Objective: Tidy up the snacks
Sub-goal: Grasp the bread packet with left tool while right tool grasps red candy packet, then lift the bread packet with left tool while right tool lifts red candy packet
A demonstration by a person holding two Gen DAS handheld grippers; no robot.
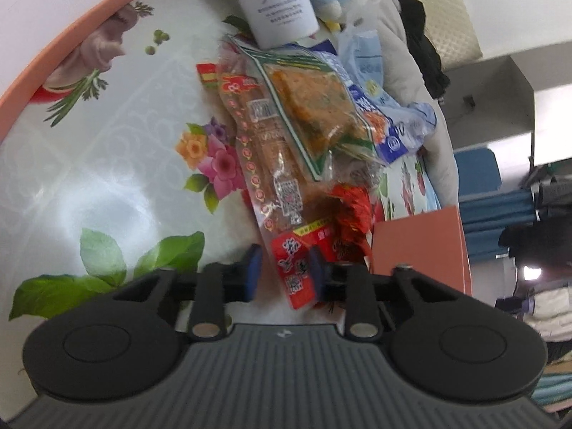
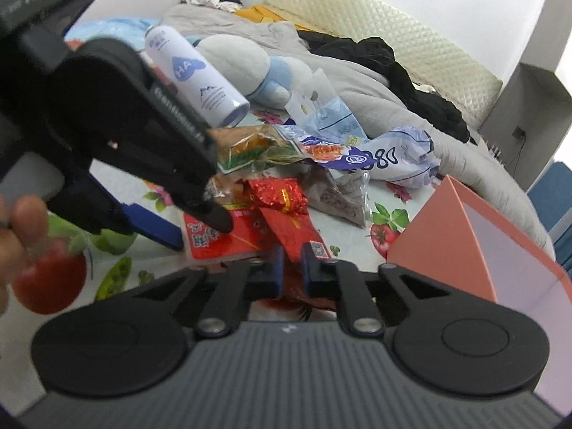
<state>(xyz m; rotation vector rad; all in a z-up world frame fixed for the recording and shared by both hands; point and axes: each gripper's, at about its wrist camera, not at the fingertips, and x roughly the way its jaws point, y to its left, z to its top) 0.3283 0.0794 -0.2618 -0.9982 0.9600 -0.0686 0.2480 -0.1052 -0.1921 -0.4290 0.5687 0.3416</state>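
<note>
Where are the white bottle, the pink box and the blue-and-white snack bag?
white bottle (image 1: 282, 0), left wrist view, on its printed label.
pink box (image 2: 429, 236), right wrist view, on its outer side wall.
blue-and-white snack bag (image 2: 389, 159), right wrist view, on its crumpled printed front.

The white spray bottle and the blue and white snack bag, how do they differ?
The white spray bottle is a rigid cylinder with a mountain logo; the blue and white snack bag is soft and crumpled. The bottle leans tilted against the plush toy; the bag lies flat. Both sit behind the red packets.
</note>
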